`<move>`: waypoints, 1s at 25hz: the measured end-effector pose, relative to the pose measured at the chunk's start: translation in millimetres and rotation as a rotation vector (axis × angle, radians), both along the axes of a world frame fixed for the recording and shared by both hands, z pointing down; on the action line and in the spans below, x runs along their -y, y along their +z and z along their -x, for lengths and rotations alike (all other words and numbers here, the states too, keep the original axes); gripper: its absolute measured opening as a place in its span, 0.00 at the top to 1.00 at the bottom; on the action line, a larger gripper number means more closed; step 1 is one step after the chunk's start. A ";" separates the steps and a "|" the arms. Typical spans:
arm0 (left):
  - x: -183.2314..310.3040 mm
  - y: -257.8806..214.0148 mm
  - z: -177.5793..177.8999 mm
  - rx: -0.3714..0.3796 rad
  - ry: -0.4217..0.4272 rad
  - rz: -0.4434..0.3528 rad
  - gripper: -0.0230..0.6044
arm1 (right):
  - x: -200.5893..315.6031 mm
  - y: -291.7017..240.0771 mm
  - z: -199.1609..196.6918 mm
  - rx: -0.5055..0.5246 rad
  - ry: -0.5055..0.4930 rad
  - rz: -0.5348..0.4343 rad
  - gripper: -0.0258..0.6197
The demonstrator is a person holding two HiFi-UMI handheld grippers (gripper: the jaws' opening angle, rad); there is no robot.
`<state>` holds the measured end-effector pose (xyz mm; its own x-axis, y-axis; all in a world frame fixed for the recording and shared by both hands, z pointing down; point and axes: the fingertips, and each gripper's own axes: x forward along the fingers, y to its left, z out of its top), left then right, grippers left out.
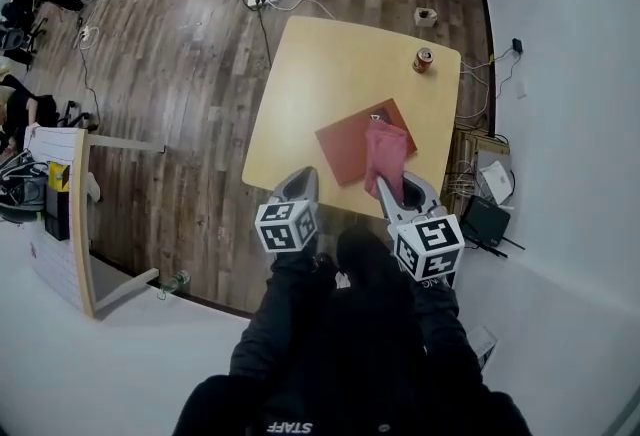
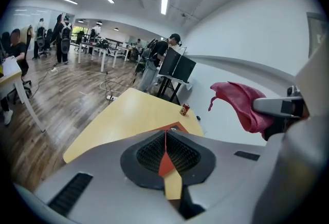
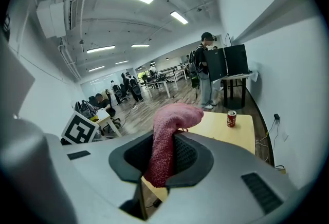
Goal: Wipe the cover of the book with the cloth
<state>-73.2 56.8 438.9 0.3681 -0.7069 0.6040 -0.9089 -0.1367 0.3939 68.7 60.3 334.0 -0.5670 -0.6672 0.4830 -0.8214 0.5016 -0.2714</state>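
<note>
Right gripper (image 1: 400, 192): clamped on the cloth (image 1: 383, 149). In its own view (image 3: 163, 159) the pink fabric (image 3: 169, 135) is pinched between the jaws and bulges above them.
Left gripper (image 1: 298, 186): the jaws are drawn together in its own view (image 2: 165, 148), with nothing held between them. It is seen at lower centre of the head view, by the table's near edge.
Cloth: pink, seen over the near right part of the book (image 1: 345, 146). Whether it touches the cover cannot be told.
Book: reddish-brown cover, laid flat on the table (image 1: 330, 64), at the centre of the frame and turned at an angle.
Can (image 1: 423, 60): stood upright near the table's far right corner, well apart from the book.
Marker cubes: one is carried on each gripper, at lower centre of the frame (image 1: 287, 226) (image 1: 428, 246).
</note>
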 end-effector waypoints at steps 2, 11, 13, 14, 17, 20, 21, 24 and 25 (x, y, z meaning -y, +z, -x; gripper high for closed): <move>7.5 19.2 0.7 -0.001 -0.015 0.041 0.91 | 8.3 16.9 3.4 0.001 -0.028 0.029 0.83; 42.8 90.8 0.8 0.015 0.013 0.162 0.91 | 40.7 94.6 29.8 -0.011 -0.128 0.140 0.83; 48.3 108.2 3.1 0.003 0.020 0.192 0.90 | 45.8 112.4 37.6 -0.026 -0.144 0.159 0.83; 51.1 116.4 4.6 -0.003 0.024 0.205 0.90 | 48.3 121.4 41.4 -0.034 -0.149 0.168 0.83; 59.1 136.8 5.7 -0.029 0.048 0.233 0.90 | 54.6 147.4 50.0 -0.072 -0.159 0.193 0.83; 67.1 155.5 5.5 -0.047 0.077 0.262 0.89 | 62.2 170.6 57.5 -0.093 -0.157 0.217 0.83; 70.0 160.9 5.8 -0.052 0.087 0.271 0.85 | 65.0 177.2 60.7 -0.095 -0.155 0.223 0.83; 76.4 173.5 7.2 -0.073 0.109 0.293 0.78 | 72.2 193.8 72.5 -0.110 -0.161 0.226 0.83; 78.2 176.7 8.2 -0.080 0.116 0.299 0.78 | 75.0 197.9 77.1 -0.117 -0.166 0.223 0.83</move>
